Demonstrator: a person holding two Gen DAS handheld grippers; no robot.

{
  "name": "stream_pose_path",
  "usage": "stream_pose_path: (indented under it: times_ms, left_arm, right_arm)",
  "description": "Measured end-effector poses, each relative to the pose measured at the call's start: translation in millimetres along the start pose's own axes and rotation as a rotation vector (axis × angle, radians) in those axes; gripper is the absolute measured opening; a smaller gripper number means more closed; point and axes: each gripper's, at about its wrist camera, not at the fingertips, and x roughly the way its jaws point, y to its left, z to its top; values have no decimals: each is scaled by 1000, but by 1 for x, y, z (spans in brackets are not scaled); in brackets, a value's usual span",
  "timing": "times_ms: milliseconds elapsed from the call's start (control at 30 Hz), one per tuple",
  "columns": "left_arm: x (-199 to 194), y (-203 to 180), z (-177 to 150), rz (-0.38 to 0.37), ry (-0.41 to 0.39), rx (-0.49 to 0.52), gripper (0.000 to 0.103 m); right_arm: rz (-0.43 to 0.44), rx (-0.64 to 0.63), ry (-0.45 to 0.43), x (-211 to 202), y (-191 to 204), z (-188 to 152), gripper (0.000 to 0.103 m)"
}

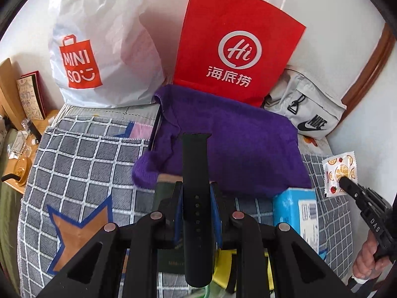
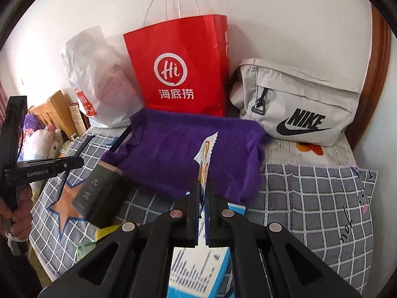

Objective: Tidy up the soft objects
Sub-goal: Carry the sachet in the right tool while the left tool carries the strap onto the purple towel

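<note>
My left gripper (image 1: 196,186) is shut on a black watch strap (image 1: 196,164) that stands up between its blue pads, above the bed. My right gripper (image 2: 204,186) is shut on a white sachet printed with orange slices (image 2: 206,154), held edge-on; the sachet also shows in the left wrist view (image 1: 340,173) at the right. A purple cloth (image 1: 223,146) lies spread on the bed just beyond both grippers, also in the right wrist view (image 2: 183,149).
A red paper bag (image 1: 235,44), a white Miniso plastic bag (image 1: 99,49) and a grey Nike bag (image 1: 307,109) stand against the wall. A blue and white box (image 1: 297,213), a dark green box (image 2: 101,196) and yellow items (image 1: 225,263) lie on the checked blanket (image 1: 82,173). A wooden bedside table (image 1: 22,134) stands at left.
</note>
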Motion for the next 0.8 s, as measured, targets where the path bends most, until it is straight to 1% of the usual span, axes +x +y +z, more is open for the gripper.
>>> stream_pose_path:
  times_ms: [300,400,600,700,800]
  left_arm:
    - [48,-9,46,18,28,8,20]
    - [66,-10,59,2,56,-12,20]
    - [100,-5,77,24,95,-26,20]
    - [114,-6,84,67,102,-9,20]
    - [129,-3,90,57,127,-14,20]
  right_arm:
    - [7,-12,39,62,-17,24,3]
    - [11,-6,62,82,-23,30,3]
    - [30,-5,111,117,-32,42,3]
    - [32,-11,126,130,-33,47,4]
    - [23,-18,151,145,-33,51,4]
